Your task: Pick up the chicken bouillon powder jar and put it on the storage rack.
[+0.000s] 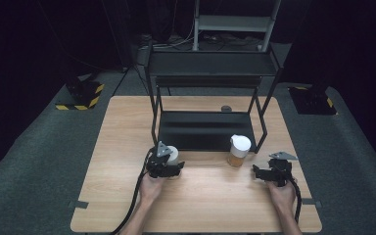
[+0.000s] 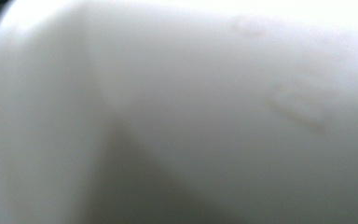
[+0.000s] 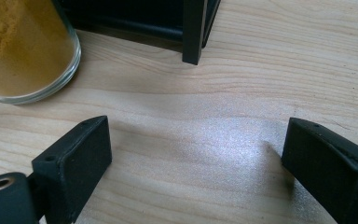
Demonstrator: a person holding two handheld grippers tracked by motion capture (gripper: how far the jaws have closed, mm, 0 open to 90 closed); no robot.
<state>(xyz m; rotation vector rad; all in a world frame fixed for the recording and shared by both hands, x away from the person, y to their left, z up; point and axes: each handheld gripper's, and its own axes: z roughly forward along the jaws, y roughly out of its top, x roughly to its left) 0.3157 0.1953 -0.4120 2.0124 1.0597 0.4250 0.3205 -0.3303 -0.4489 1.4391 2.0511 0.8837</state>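
Your left tool point(image 1: 169, 169) is pinching the white container point(image 1: 173, 154) at the near left foot of the black rack point(image 1: 205, 129) on the worktop point(image 1: 127, 196), ready to lift, while your right tool point(image 1: 264, 174) waits spread beside the powder jar point(image 1: 237, 151).

Bare table point(image 1: 210, 196) between claws; rack point(image 1: 205, 129), jar point(image 1: 238, 151) block beyond.
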